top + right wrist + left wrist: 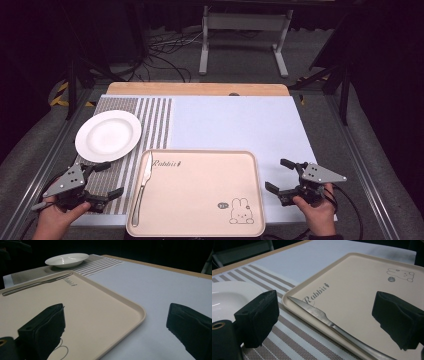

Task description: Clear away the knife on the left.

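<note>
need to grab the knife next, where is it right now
In the high view the knife lies along the left edge of the beige tray, blade pointing away from the person, just right of the striped placemat and near the left gripper.

Glossy white ceramic-looking round plate (108, 135). Polished, reflective metal table knife (142, 186). Smooth, matt beige plastic-looking rectangular tray (210, 200). Woven, textured brown-and-white striped placemat (155, 120). Matt pale blue-white table covering (240, 122). Smooth light wooden table edge (197, 89).

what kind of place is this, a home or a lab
Probably a lab or recording studio staged as a dining setup: dark drapes and loose floor cables behind the table, with a white plate, tray and knife set out.
</note>
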`<state>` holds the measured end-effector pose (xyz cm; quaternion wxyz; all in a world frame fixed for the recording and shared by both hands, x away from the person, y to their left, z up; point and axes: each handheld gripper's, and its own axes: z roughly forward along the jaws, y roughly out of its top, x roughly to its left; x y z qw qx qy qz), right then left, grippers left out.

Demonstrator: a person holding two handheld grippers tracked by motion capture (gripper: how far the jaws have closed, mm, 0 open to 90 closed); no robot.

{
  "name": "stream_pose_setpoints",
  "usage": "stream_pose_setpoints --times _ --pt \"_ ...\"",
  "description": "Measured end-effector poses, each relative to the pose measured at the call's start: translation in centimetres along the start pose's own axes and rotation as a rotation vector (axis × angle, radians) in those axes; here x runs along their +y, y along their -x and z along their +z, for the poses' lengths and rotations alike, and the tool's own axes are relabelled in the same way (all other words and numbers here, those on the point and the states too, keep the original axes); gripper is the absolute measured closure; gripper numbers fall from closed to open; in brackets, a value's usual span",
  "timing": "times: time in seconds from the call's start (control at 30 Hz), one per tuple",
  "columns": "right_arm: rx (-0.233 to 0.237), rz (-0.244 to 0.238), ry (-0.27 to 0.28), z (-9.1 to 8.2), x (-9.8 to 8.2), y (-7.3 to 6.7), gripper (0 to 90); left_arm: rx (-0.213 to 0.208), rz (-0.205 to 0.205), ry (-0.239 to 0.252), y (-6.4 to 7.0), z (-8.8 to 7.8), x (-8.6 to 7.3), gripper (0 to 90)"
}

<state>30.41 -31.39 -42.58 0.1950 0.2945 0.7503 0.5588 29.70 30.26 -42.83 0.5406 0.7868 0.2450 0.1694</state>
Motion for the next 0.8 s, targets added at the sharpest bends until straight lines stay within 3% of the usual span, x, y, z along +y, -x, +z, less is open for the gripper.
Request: stream_pose_setpoints --times 0.2,0.27,0.4,0.63,0.8 --pt "-0.006 0.007 0.012 -0.2 -0.1 0.1 2.5 0.025 -0.012 0.041 -0.8 -0.8 -1.8 7.5" --pt "-0.006 0.007 0.012 -0.2 -0.1 0.2 2.5 0.021 -0.037 0.056 -1.2 -1.0 -2.4 7.5" --pt "-0.007 0.011 0.016 -0.2 -0.2 0.1 2.5 0.046 -0.045 0.039 -1.7 -1.3 -3.5 7.2" --pt "-0.006 0.018 0.017 -0.3 -0.4 0.3 2.5 0.042 -0.042 0.017 -1.5 -1.0 -3.7 7.3" --pt "-0.007 0.022 0.02 -0.3 -0.4 0.3 2.5 0.037 -0.068 0.02 -1.4 -1.1 -3.6 7.2"
